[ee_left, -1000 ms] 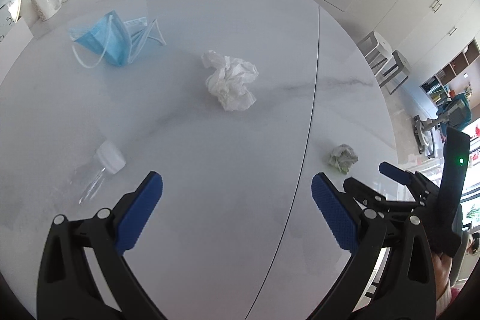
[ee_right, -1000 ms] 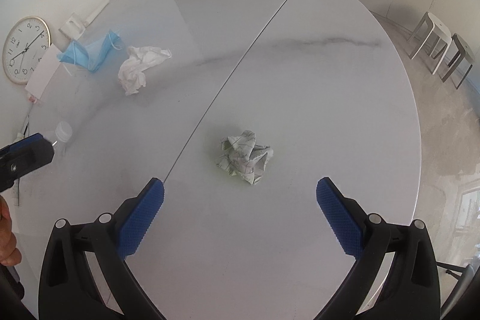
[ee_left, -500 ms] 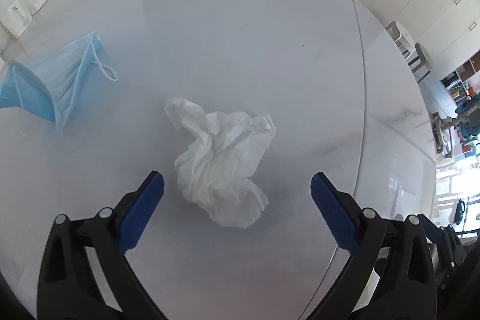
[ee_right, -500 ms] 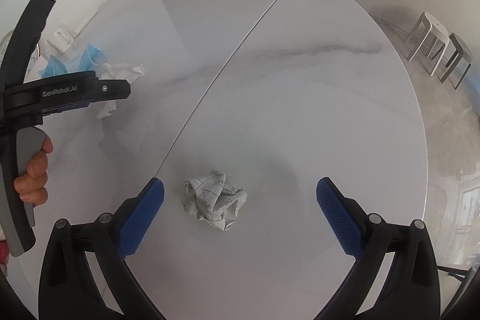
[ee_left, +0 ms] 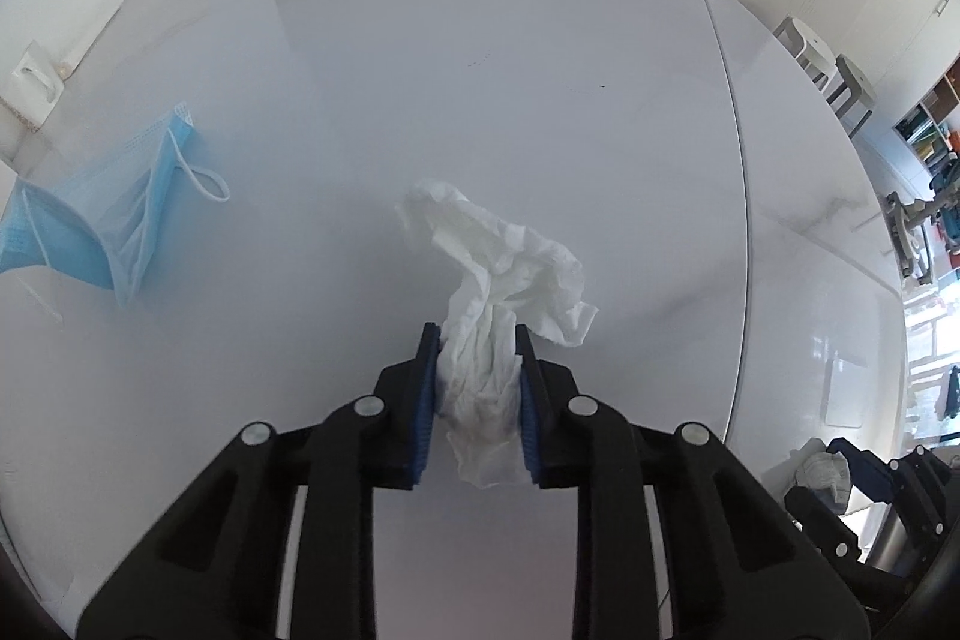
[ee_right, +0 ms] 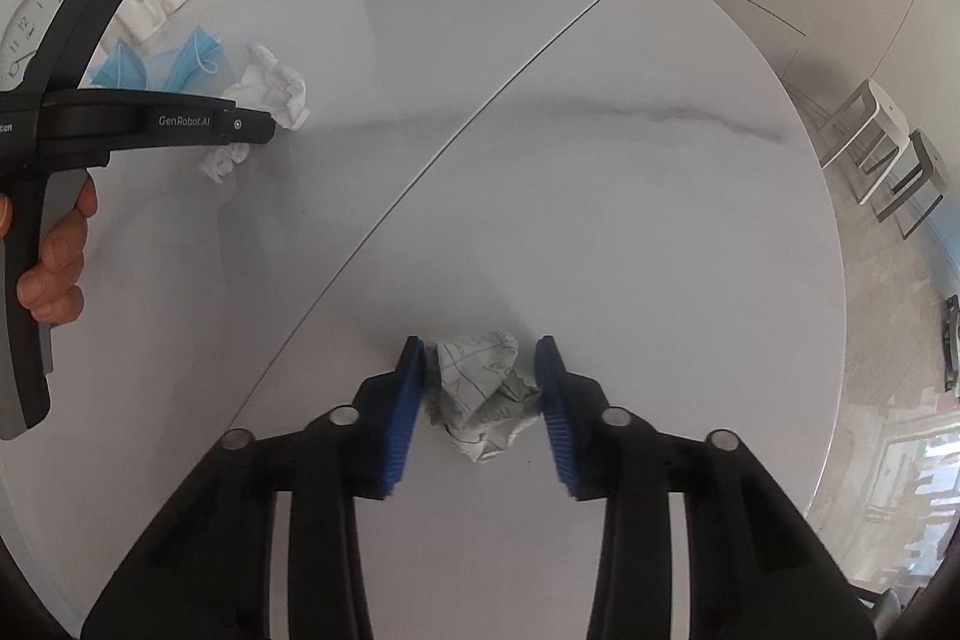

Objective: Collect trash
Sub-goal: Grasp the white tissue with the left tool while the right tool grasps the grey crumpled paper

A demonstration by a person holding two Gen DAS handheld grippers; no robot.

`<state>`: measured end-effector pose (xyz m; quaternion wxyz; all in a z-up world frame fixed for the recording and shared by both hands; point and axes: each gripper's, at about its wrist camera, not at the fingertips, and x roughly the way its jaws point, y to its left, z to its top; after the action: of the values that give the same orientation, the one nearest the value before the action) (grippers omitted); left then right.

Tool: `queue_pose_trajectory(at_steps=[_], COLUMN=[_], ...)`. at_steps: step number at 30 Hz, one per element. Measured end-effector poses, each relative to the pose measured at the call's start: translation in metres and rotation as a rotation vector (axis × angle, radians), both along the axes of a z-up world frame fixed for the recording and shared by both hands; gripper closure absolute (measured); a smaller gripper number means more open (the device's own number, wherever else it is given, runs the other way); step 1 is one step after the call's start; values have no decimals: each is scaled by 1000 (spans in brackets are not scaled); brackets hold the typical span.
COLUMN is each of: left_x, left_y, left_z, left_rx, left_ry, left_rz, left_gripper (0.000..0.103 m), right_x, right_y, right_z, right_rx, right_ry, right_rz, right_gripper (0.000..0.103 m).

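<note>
Trash: white tissue (ee_left: 498, 280) mid-bench, printed paper ball (ee_right: 483, 394) near the front edge.
Left hand-held gripper (ee_left: 474, 370): clenched on the tissue.
Right hand-held gripper (ee_right: 480, 400): brackets the ball, right gap remains.
Left over: blue mask (ee_left: 114, 214), nothing binned.

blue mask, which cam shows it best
The left wrist view: the blue mask lies large and unblocked on the table, folds and ear loop clear, left of the left gripper shut on the tissue. In the right wrist view it is small, distant, partly hidden behind that gripper's body.
</note>
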<state>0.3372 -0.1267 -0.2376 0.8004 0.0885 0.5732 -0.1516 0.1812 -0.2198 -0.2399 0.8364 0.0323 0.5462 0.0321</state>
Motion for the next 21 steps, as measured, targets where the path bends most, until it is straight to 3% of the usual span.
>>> queue_pose_trajectory(at_steps=[4, 9, 21], left_x=[-3, -13, -106], left_y=[2, 5, 4], left_z=[2, 21, 76], left_rx=[-14, -39, -60], left_ry=[15, 9, -21], left_rz=[15, 9, -52], left_gripper=[82, 82, 82], right_x=[-4, -12, -81], right_y=[2, -7, -20], right_z=[2, 12, 57], right_rx=[6, 93, 104], right_ry=[3, -6, -41], right_rz=[7, -37, -83], right_gripper=[69, 69, 69])
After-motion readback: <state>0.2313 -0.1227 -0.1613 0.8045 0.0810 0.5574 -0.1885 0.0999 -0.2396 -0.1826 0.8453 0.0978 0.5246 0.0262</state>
